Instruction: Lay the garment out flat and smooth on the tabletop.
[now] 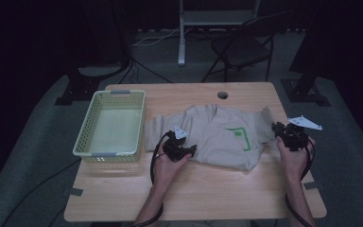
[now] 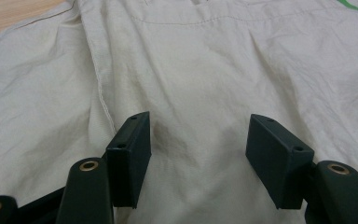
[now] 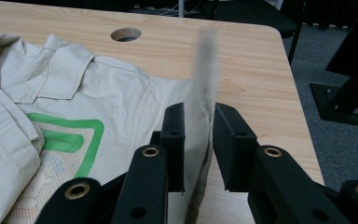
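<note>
Left claw (image 2: pixel 198 158) sits low over the shirt (image 1: pixel 217 135), near its front-left part, jaws wide apart, nothing between them, fabric flat underneath. Right claw (image 3: pixel 198 140) is at the shirt's right edge, jaws nearly closed on a raised fold of sleeve (image 3: pixel 205 70) standing upright between them. Shirt lies spread mid-tabletop (image 1: pixel 198 189), collar toward the far edge, green patch on its right chest. Basket (image 1: pixel 86 137) sits just left of the shirt. Cable hole (image 1: pixel 222 95) lies beyond the collar.
</note>
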The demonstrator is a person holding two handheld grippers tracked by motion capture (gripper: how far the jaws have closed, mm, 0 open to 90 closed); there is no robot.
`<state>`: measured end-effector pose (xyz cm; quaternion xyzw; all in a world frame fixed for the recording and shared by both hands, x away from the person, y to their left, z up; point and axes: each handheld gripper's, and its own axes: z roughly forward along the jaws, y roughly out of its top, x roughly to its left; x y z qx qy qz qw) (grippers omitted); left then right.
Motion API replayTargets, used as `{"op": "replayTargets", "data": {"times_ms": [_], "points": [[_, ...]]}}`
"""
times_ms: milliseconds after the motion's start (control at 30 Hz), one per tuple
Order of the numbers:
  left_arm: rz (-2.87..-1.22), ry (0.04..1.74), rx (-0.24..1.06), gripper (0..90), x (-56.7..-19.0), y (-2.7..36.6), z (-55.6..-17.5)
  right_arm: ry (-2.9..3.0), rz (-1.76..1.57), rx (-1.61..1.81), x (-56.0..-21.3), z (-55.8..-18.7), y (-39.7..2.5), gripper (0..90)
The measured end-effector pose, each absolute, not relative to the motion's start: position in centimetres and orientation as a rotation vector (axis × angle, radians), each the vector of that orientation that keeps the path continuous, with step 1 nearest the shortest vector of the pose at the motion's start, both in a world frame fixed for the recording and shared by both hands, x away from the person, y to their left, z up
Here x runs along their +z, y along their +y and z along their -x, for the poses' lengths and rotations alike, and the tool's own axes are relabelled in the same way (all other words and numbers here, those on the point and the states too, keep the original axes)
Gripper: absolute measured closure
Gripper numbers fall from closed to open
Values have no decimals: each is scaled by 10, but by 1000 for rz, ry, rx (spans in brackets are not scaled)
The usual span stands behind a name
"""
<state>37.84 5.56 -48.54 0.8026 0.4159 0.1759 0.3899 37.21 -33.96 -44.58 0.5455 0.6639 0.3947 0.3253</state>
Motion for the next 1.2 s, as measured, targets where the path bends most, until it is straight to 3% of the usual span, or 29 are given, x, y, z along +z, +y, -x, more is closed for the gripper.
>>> {"op": "replayTargets", "data": {"times_ms": [1000, 1200], "points": [[-2040, 1057, 446, 414, -485, 56, -379, 1760, -1391, 1058, -445, -371, -332, 655], [-2040, 1064, 453, 466, -485, 58, -379, 1811, -1393, 1051, -456, -375, -325, 649]]}}
